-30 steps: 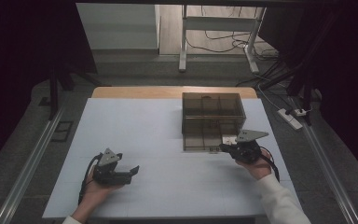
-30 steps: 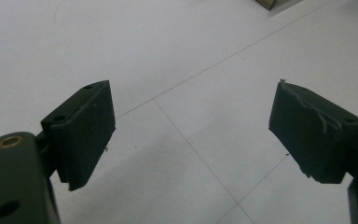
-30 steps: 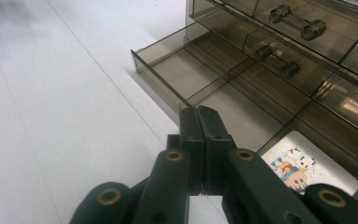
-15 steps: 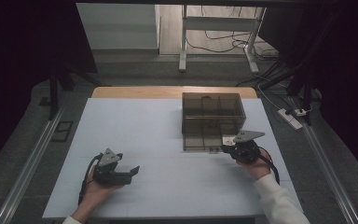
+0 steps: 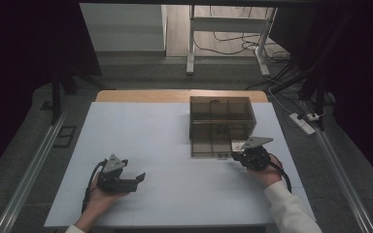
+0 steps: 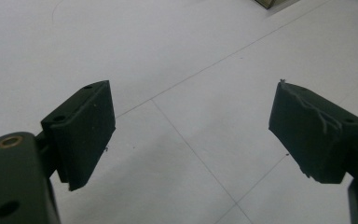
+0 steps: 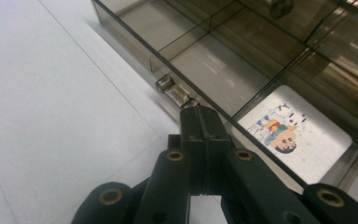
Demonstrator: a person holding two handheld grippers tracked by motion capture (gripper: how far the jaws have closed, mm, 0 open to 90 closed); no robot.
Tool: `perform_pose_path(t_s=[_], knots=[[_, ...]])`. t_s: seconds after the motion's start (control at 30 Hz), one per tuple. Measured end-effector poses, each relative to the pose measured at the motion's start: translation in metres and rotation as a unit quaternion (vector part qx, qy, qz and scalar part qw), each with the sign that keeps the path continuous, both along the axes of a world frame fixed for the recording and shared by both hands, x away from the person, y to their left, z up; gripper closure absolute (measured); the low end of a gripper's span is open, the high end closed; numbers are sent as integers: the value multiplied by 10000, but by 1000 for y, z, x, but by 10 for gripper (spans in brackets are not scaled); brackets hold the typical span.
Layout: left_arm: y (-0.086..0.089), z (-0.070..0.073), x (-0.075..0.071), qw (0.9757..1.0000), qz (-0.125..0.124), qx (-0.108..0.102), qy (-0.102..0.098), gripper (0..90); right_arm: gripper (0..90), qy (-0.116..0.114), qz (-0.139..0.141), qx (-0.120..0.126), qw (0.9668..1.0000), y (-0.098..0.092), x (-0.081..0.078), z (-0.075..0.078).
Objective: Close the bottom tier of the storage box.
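One white worktop carries one smoky transparent box, lid swung open, on its right half. One cartoon card lies in a near compartment. Two hand-held grippers: the right hand-held gripper, jaws pressed together, tips at the box's latch; the left hand-held gripper gapes empty over bare worktop.

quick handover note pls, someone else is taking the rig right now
Right gripper: jaws shut, tips at the small latch on the near front edge of the clear brown box; whether they pinch anything I can't tell.
Left gripper: jaws open, empty, over the white table.
Box: far right part of the table, lid down. A cartoon card lies in a near compartment.
Done: right gripper brought to the latch.
Left: probably working the latch and lid.
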State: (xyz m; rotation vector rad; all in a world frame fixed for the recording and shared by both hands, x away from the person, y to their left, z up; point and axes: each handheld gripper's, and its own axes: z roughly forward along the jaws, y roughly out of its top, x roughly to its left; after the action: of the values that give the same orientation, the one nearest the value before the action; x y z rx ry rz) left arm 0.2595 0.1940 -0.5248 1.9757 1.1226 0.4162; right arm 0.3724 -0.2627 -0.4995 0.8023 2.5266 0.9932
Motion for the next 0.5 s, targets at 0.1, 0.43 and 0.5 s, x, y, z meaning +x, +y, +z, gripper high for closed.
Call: perform_pose_path(t_s=[0.1, 0.43, 0.5], knots=[[0, 0, 0, 10000, 1, -11, -2, 145, 893, -48, 27, -113, 9999, 3, 0, -3], [-1, 0, 0, 10000, -5, 6, 1, 145, 893, -106, 24, -319, 9994, 9, 1, -10], [-1, 0, 1, 10000, -2, 10, 6, 145, 893, -139, 1, -327, 9994, 10, 1, -11]])
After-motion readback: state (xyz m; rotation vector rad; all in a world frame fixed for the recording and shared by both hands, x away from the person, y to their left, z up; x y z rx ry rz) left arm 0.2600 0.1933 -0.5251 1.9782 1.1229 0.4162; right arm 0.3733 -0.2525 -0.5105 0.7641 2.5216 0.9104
